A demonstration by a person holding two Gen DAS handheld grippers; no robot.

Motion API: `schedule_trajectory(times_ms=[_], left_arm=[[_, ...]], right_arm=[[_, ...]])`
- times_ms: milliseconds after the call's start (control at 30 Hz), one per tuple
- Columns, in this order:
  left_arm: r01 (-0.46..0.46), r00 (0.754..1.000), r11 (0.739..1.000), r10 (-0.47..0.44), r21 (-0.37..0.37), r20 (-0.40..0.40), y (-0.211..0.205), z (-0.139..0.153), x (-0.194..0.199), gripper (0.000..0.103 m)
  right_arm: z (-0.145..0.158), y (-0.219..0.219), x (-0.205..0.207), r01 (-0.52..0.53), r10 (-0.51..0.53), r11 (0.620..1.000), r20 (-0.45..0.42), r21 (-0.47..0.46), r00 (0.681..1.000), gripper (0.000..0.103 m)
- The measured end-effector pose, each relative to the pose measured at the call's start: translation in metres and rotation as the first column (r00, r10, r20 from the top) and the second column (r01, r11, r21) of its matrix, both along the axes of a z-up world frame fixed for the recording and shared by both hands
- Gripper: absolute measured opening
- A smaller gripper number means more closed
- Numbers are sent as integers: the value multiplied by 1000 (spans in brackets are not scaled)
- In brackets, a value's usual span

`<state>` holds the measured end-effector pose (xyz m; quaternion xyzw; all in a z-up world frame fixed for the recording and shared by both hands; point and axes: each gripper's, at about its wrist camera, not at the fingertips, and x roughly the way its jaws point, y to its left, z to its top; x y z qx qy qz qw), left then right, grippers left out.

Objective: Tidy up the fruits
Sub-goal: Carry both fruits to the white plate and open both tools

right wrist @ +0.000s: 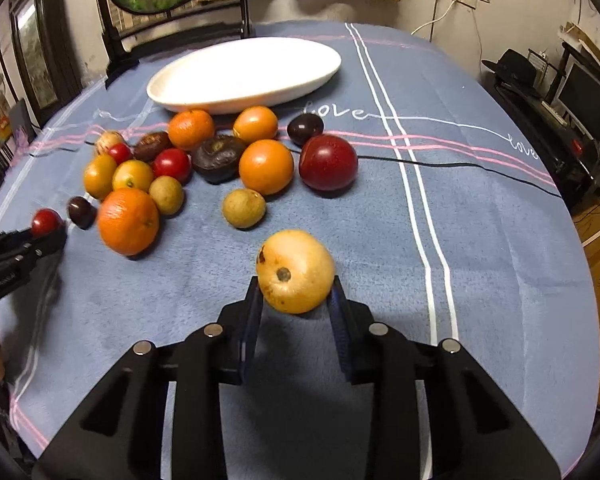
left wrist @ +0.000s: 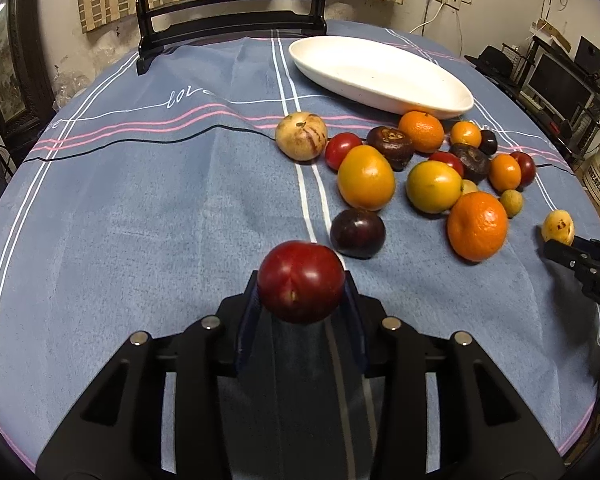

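The left gripper (left wrist: 301, 284) is pinching a dark red plum (left wrist: 301, 281) between its blue pads, the fruit caught near the fingertips, and the right gripper (right wrist: 296, 280) is clamped the same way on a yellow, speckled fruit (right wrist: 295, 271) whose dimpled end faces the camera. Both fruits look held just off the blue striped tablecloth (left wrist: 140, 220), toward the near edge of the table. Beyond them the rest of the pile sits loose in the middle of the cloth: a large orange (right wrist: 128, 221), a round tan fruit (right wrist: 244, 208), a second big red plum (right wrist: 328, 163), small red tomatoes and dark purple fruits crowded together. Behind the pile, near the far edge, lies the long white oval dish (right wrist: 244, 74), with nothing in it yet. To my eye the step in hand is carrying these two over to that dish, and doing it well means lifting each high enough to clear the heap, since a low pass could knock the round ones rolling toward the table's edge. Both grips sit far out on the fingers, so I'd keep the squeeze steady, move without jerks, lower each fruit right onto the dish floor before letting go, and set them apart so they don't bump.
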<state>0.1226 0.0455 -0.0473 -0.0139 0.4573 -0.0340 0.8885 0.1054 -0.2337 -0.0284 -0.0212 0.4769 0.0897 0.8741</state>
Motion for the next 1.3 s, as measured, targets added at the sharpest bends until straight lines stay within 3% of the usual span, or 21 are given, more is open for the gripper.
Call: schedule_trajectory(times_ms=[200, 400, 600, 733, 833, 867, 967, 1033, 1167, 1300], left_arm=[[34, 998, 999, -34, 5, 61, -8, 33, 0, 39], [95, 989, 995, -95, 5, 117, -39, 73, 60, 39], [73, 997, 997, -73, 3, 29, -66, 49, 154, 39], [64, 997, 997, -65, 35, 27, -73, 38, 182, 40], [72, 997, 997, -72, 25, -8, -76, 31, 196, 41], [67, 998, 997, -67, 28, -9, -75, 30, 199, 47], [30, 998, 998, -32, 60, 45, -73, 38, 198, 68], [33, 996, 998, -38, 58, 76, -69, 47, 187, 70], [28, 990, 993, -43, 111, 132, -58, 63, 151, 87], [21, 988, 991, -41, 133, 150, -38, 65, 106, 90]], right_arm=[[39, -3, -8, -46, 41, 998, 98, 52, 994, 33], [71, 16, 42, -113, 106, 993, 190, 27, 976, 33], [45, 40, 133, -150, 145, 988, 140, 25, 979, 33], [23, 45, 176, -142, 141, 989, 54, 28, 989, 34], [17, 51, 185, -144, 144, 990, 52, -13, 988, 43], [17, 51, 187, -142, 143, 990, 60, -17, 988, 47], [19, 49, 188, -133, 133, 991, 65, -5, 989, 47], [23, 44, 181, -127, 126, 992, 67, 10, 990, 47], [33, 25, 154, -103, 99, 994, 99, 42, 990, 47], [39, -2, 114, -79, 69, 994, 123, 81, 990, 51]])
